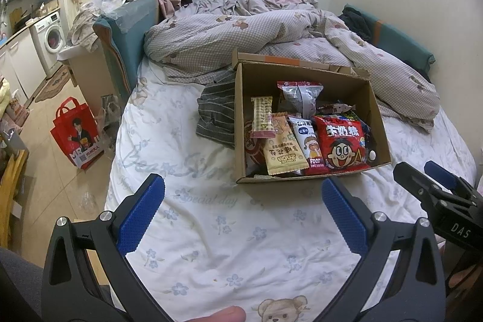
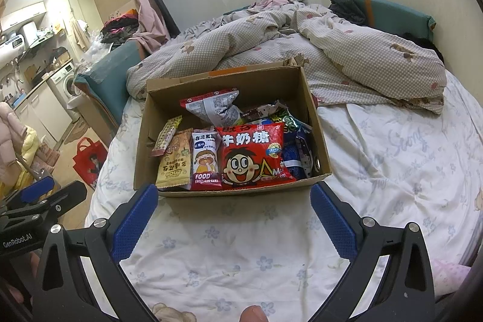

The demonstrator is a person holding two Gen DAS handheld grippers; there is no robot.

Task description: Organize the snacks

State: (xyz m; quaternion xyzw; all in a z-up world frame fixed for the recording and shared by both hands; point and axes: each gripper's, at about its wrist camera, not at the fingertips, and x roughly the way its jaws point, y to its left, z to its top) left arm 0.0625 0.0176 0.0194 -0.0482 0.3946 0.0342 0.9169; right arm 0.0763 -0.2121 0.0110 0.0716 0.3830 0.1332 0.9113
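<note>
At far left a red tote bag (image 1: 77,135) stands on the tiled floor beside a bed (image 1: 211,231) spread with a white floral sheet. The left hand-held gripper (image 1: 243,195) hovers over the sheet with its blue-padded jaws spread wide and nothing between them. Past its tips a folded grey striped cloth (image 1: 215,113) lies touching the left wall of an open cardboard box (image 2: 145,141), which sits on the bed in front of a rumpled checked duvet (image 2: 347,62). Inside the box the snacks are packed side by side: a slim pink-and-cream bar (image 2: 166,138) leaning at the left, a yellow packet (image 2: 175,162), a white rice-cake packet (image 2: 206,159), and a red milk-candy bag (image 2: 255,156) with a cartoon face, with a grey foil pouch (image 2: 214,107) upright behind and dark blue wrappers (image 2: 297,153) against the right wall. The right hand-held gripper (image 2: 234,195) is likewise wide open and empty, poised just short of the box's near edge.
</note>
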